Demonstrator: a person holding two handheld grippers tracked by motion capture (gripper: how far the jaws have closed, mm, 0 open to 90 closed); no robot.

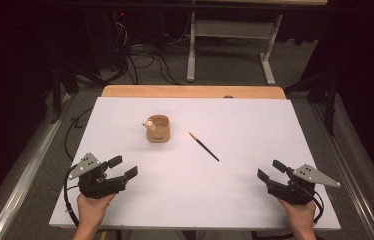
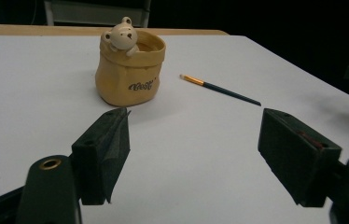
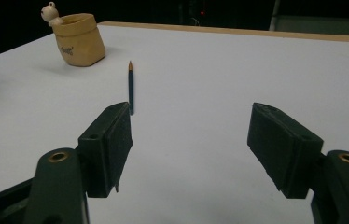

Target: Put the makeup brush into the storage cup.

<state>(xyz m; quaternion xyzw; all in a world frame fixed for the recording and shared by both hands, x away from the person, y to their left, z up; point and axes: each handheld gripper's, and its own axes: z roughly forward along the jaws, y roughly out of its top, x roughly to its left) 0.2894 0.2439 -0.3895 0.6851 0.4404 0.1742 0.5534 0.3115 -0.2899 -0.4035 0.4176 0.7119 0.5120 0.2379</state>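
**Table stock: 1 holder, 1 brush, 2 idle grippers**

Item 1: tan pot (image 1: 158, 129) shaped like a small sack, upright, with a little bear figure on its rim. It stands on the white table (image 1: 255, 200) a little left of centre. Nothing can be seen inside it.

Item 2: paintbrush (image 1: 204, 146), dark handle with a gold band near the tip. It lies flat on the table just right of the pot, apart from it, slanting toward the person's right.

Item 3: left gripper (image 1: 121, 168), near the front left corner, jaws spread wide with nothing between them, aimed toward the pot.

Item 4: right gripper (image 1: 271, 170), near the front right corner, jaws likewise wide and empty, aimed toward the brush.

Status: nothing is done yet, by my judgement. Both grippers sit well apart from the brush and pot. The likely work, picking up the brush and standing it in the pot, is all left.
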